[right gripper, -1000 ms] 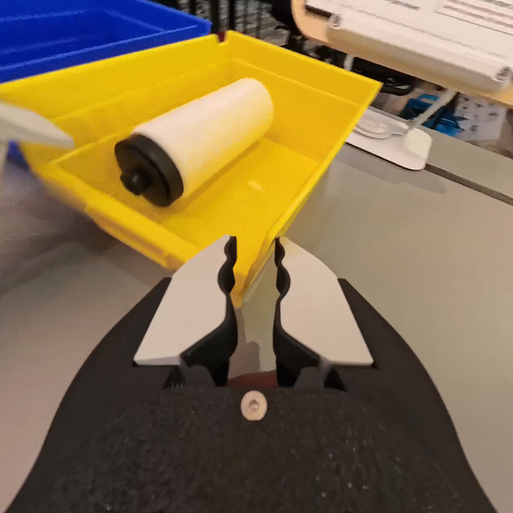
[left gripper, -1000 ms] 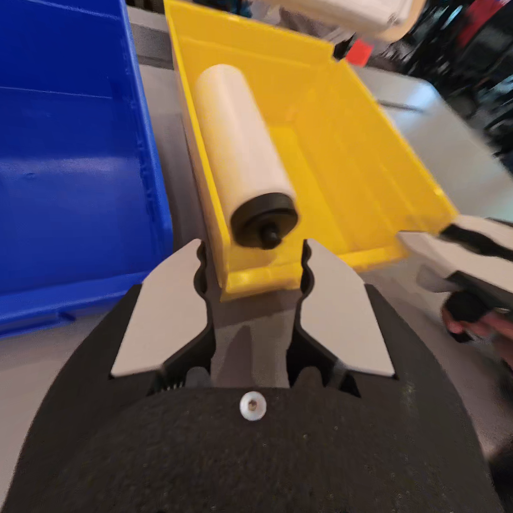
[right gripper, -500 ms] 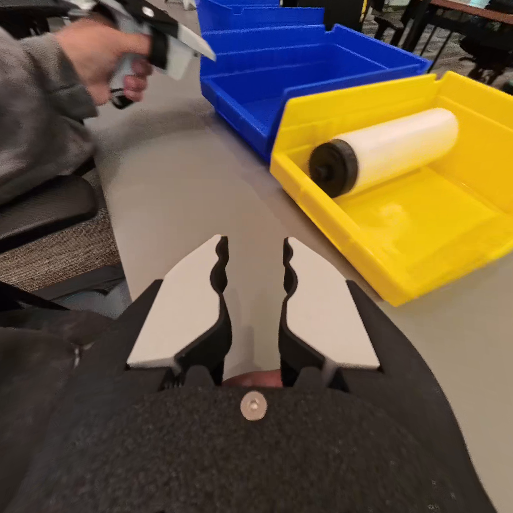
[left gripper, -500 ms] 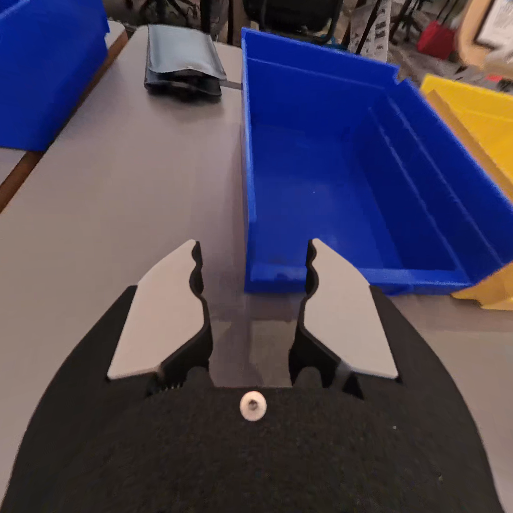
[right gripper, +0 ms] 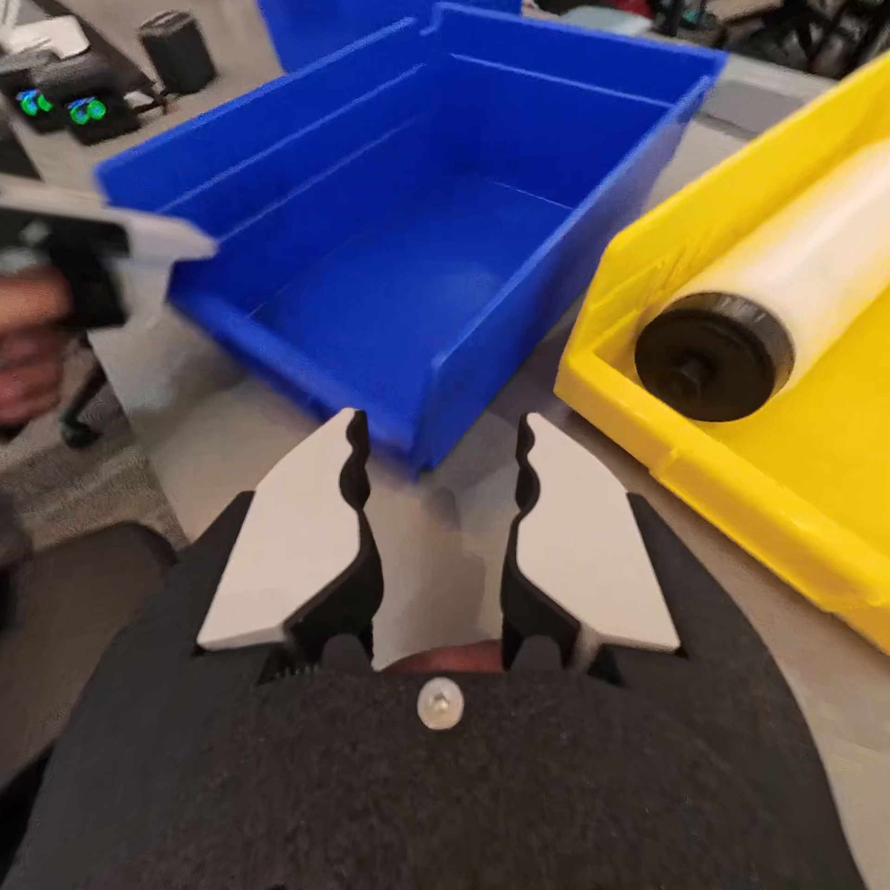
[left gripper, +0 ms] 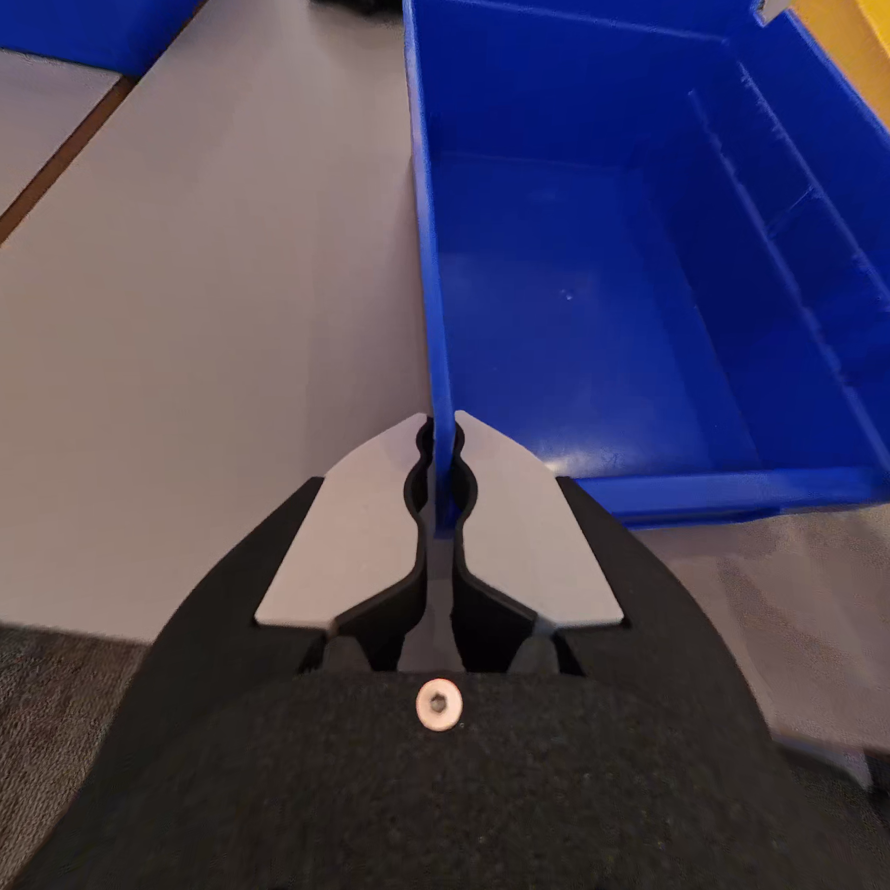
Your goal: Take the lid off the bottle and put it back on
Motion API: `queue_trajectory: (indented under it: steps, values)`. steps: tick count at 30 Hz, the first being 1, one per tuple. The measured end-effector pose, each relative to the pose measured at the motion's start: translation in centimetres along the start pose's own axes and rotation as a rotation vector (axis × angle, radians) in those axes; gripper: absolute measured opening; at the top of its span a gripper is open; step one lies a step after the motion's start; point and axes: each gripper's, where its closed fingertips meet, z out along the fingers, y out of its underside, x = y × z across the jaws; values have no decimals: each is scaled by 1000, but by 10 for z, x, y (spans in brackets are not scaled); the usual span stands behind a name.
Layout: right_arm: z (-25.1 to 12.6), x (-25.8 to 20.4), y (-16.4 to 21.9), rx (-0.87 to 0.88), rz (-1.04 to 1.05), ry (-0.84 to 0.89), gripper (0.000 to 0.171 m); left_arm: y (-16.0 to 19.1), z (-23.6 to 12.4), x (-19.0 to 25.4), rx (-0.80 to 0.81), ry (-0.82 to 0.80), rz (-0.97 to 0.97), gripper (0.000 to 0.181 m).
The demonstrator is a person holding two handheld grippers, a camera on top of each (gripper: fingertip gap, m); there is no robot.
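A white bottle point(right gripper: 794, 250) with a black lid point(right gripper: 708, 356) on it lies on its side in a yellow bin point(right gripper: 674, 457), lid end toward me. The bottle is out of sight in the left wrist view. My left gripper point(left gripper: 443, 419) is closed on the left wall of an empty blue bin point(left gripper: 424, 192) near its front corner. It also shows in the right wrist view point(right gripper: 159, 236), held by a hand at that corner. My right gripper point(right gripper: 443, 416) is open and empty, just in front of the blue bin's point(right gripper: 481, 366) right front corner, left of the bottle's lid.
The two bins stand side by side on a grey table point(left gripper: 216, 289), the yellow one point(left gripper: 857, 48) on the right. Another blue bin point(left gripper: 72, 29) sits at the far left. Dark cases point(right gripper: 96, 106) and a black cylinder point(right gripper: 178, 48) lie beyond the table.
My left gripper has closed from wide open onto the blue bin's left wall. My right gripper has opened wider and swung toward the blue bin's front corner, nearer the bins.
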Motion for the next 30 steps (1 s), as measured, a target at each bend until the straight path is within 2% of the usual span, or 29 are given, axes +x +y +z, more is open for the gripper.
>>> queue_trajectory:
  steps: [2, 3, 8, 11, 14, 19, 23, 27, 30]
  values:
    - [11, -4, 4, -41, 89, -12, 49, 12, -17, 3, -7, 1, -13, 4]
    - [13, -16, 7, -62, 101, -79, 33, 17, -24, 4, -6, -17, -5, 4]
    - [-10, -9, -18, 51, -75, 120, 12, 10, -66, 19, 69, -128, 111, 3]
    - [-35, 1, -49, 161, -88, 167, 8, -18, -92, 41, 159, -183, 200, 3]
    - [-73, 26, -84, 268, -96, 230, 7, -61, -106, 80, 257, -169, 295, 4]
    - [-158, 106, -115, 390, -79, 412, 7, -127, -94, 190, 365, -26, 471, 5]
    - [-237, 196, -80, 384, -23, 603, 7, -128, -61, 316, 378, 133, 633, 6]
    - [-306, 296, -13, 277, 86, 794, 5, -94, -19, 446, 321, 286, 753, 8]
    - [-345, 359, 46, 200, 176, 842, 6, -65, 9, 528, 277, 374, 785, 8]
